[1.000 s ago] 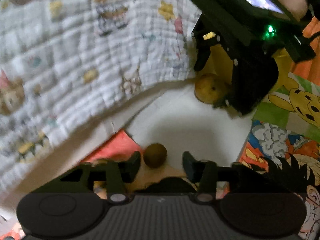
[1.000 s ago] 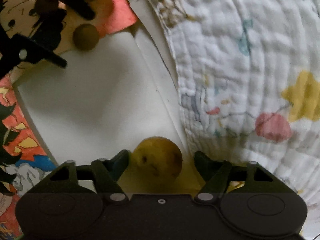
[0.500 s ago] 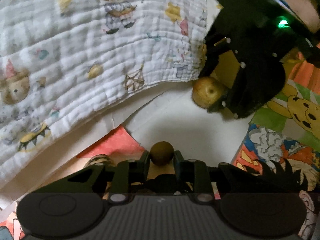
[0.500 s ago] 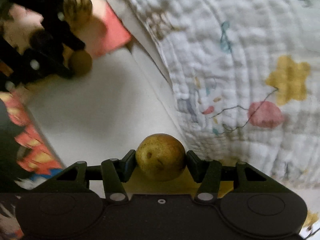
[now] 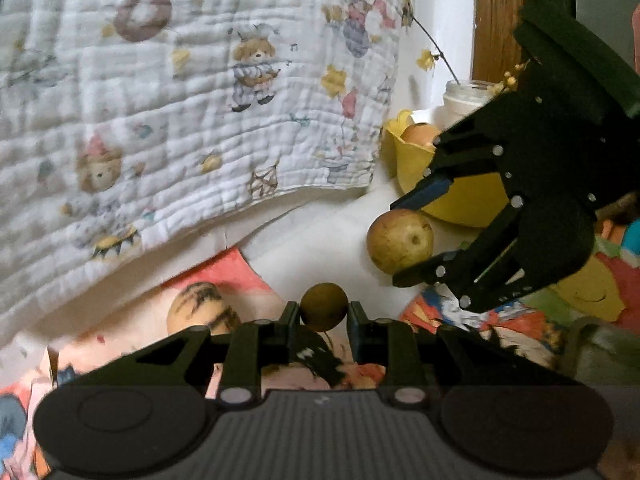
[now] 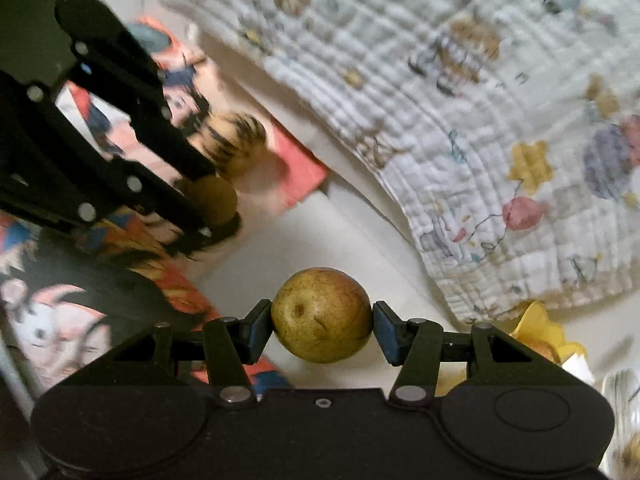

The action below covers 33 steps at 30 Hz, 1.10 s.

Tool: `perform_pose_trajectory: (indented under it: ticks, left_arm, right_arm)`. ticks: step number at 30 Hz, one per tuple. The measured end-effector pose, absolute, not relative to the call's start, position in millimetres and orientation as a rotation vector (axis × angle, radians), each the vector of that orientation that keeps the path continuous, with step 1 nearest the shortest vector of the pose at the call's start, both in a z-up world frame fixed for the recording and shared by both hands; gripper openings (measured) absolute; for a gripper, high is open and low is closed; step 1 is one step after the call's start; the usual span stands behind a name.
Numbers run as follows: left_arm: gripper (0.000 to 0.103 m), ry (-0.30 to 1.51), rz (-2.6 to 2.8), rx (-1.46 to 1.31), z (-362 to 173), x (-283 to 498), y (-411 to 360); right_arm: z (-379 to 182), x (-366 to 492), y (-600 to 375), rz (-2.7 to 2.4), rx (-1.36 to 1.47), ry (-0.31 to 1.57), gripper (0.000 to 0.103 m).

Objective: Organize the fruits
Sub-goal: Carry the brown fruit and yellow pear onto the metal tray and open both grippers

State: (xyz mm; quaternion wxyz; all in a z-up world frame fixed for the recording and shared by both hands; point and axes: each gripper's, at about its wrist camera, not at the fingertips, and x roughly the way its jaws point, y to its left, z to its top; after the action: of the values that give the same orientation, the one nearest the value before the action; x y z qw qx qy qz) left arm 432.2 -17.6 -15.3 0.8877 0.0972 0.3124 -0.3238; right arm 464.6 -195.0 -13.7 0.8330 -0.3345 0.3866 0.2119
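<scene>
Both my jaws have just clamped and lifted: my left gripper [image 5: 323,314] holds the small round brown fruit [image 5: 323,306], my right gripper [image 6: 322,326] the yellow-green pear [image 6: 322,314], near the yellow bowl [image 5: 416,160].

Yellow bowl [image 5: 416,160] beyond the right gripper [image 5: 404,240]: mostly hidden behind its black frame; the fruit [image 5: 420,134] inside shows only its top. Striped fruit [image 6: 236,144] behind the left gripper [image 6: 212,204]: blurred, partly covered. Jar [image 5: 466,98]: partly hidden.

A white surface [image 5: 304,240] carries a quilted printed blanket [image 5: 192,120], cartoon posters [image 5: 480,320], a yellow bowl [image 5: 416,164] and a streaked fruit [image 5: 200,312].
</scene>
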Motion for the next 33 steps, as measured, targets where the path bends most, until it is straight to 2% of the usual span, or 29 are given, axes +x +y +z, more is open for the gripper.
perform_pose_trajectory:
  ticks: [10,21,33]
  left_arm:
    - [0.027,0.645,-0.654,0.138,3.2,378.3,-5.7]
    - [0.027,0.635,-0.709,0.136,19.6,316.4,-33.0]
    - [0.027,0.682,-0.822,0.225,9.0,275.2,-87.6]
  right_arm:
    - [28.2,371.3,-205.5,0.487,-0.585,0.722,0.055]
    - [23.0,288.6,-221.9,0.503,-0.496,0.686,0.056]
    - [7.9,216.6,-263.9,0.448,-0.453,0.768,0.056]
